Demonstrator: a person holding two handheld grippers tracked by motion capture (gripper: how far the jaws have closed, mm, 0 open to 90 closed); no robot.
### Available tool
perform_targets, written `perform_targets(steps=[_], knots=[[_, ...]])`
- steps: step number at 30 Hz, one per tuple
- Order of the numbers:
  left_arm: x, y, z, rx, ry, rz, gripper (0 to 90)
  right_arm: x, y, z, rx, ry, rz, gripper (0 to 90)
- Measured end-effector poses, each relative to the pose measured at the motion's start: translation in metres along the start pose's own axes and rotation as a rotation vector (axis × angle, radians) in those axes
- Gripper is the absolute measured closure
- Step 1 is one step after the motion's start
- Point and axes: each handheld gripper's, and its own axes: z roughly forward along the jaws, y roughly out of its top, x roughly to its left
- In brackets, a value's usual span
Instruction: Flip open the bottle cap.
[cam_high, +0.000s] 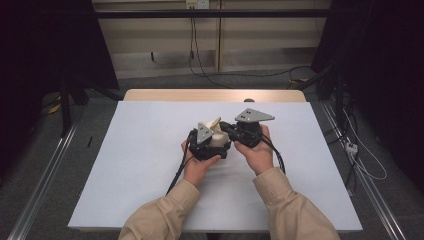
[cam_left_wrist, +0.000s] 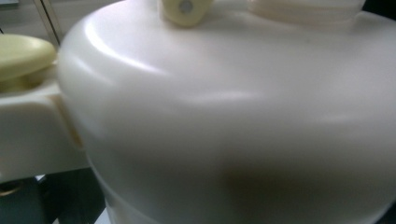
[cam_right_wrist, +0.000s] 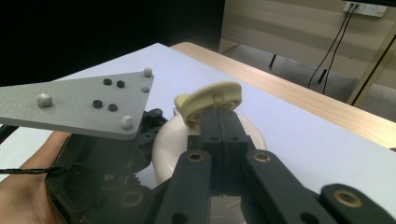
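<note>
A: What's being held there, at the middle of the tabletop (cam_high: 150, 150)?

B: A small cream plastic jug (cam_high: 218, 138) with a pale yellow handle (cam_right_wrist: 212, 103) swung up over its top. It sits between the two hand-held grippers, which crowd it from either side.

A: And the right hand-held gripper (cam_right_wrist: 219, 122)?

B: Its jaws are pressed together with the yellow handle pinched at their tips, seen along them in the right gripper view. I'd judge that hold is there to lift or swing the handle while the body stays put.

A: So the left hand-held gripper (cam_high: 203, 141) is the anchor?

B: Likely. It is hard up against the jug; its own camera sees the cream wall (cam_left_wrist: 224, 121) from very close, with no jaws visible, so I cannot tell whether it is clamped or spread. The person's left hand (cam_high: 197, 167) sits low, which suits bracing.

A: Anything else nearby?

B: The grey plate (cam_right_wrist: 79, 102) on the left hand-held gripper, just beside the handle.
</note>
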Motion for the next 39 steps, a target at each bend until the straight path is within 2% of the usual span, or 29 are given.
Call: perform_targets(steps=[39], knots=[[-0.0008, 0.0002, 0.0001, -0.002, 0.004, -0.004, 4.9, 0.0011, 0.0052, 0.0065, -0.004, 0.007, -0.003, 90.0]])
